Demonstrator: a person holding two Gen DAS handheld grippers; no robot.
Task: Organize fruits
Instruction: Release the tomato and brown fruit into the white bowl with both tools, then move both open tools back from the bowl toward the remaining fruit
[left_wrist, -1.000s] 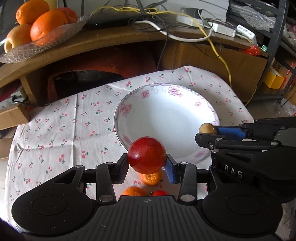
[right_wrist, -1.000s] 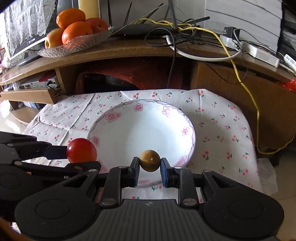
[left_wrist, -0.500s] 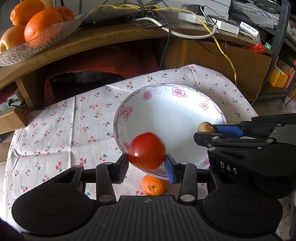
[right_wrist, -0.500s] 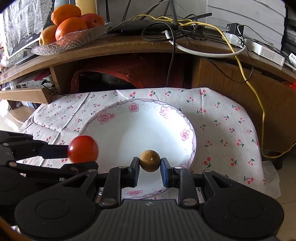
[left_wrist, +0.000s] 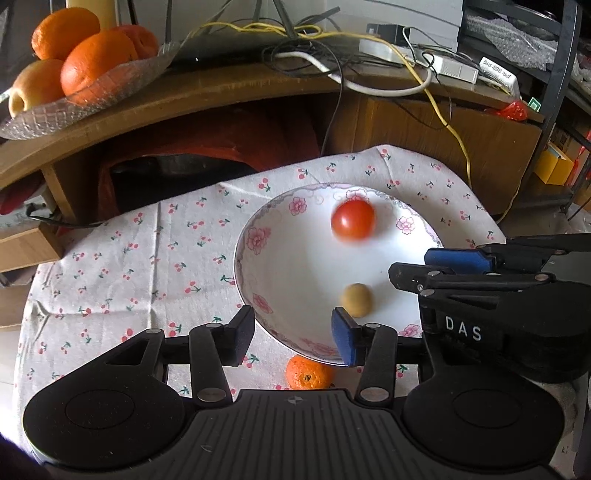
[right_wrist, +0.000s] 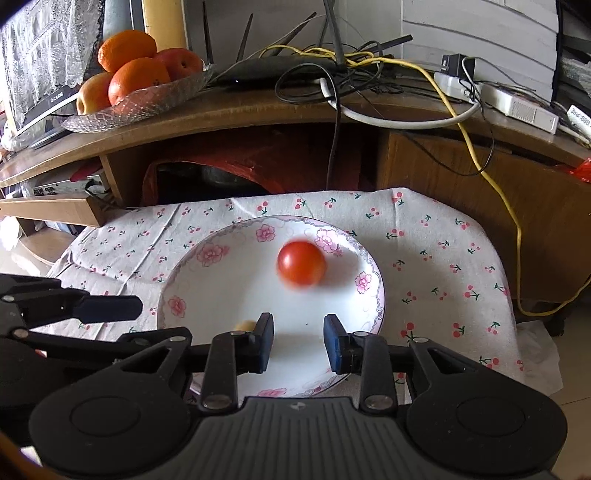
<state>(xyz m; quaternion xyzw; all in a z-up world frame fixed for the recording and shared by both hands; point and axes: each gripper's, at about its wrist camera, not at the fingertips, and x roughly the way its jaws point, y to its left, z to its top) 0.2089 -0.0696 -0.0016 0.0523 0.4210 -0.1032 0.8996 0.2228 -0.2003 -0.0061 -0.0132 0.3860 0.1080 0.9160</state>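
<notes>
A red tomato (left_wrist: 352, 219) (right_wrist: 301, 266), blurred by motion, lies in the far part of the white flowered plate (left_wrist: 295, 266) (right_wrist: 207, 291). Nearer in the plate sits a small brown round fruit (left_wrist: 356, 300), mostly hidden behind a finger in the right wrist view (right_wrist: 245, 325). My left gripper (left_wrist: 291, 334) is open over the plate's near rim, holding nothing. My right gripper (right_wrist: 298, 343) is open over the plate too, and shows at the right of the left wrist view (left_wrist: 436, 264). A small orange mandarin (left_wrist: 309, 373) lies on the cloth just outside the plate's near rim.
The plate rests on a cherry-print cloth (left_wrist: 122, 266) over a low table. Behind it a wooden shelf (left_wrist: 221, 96) carries a glass dish of oranges and apples (left_wrist: 74, 70), cables (left_wrist: 369, 55) and a power strip (right_wrist: 513, 99). Cloth edges fall away at right.
Both grippers have opened. The tomato left the left gripper and rolled to the far part of the plate; the brown fruit left the right gripper and lies in the plate.
</notes>
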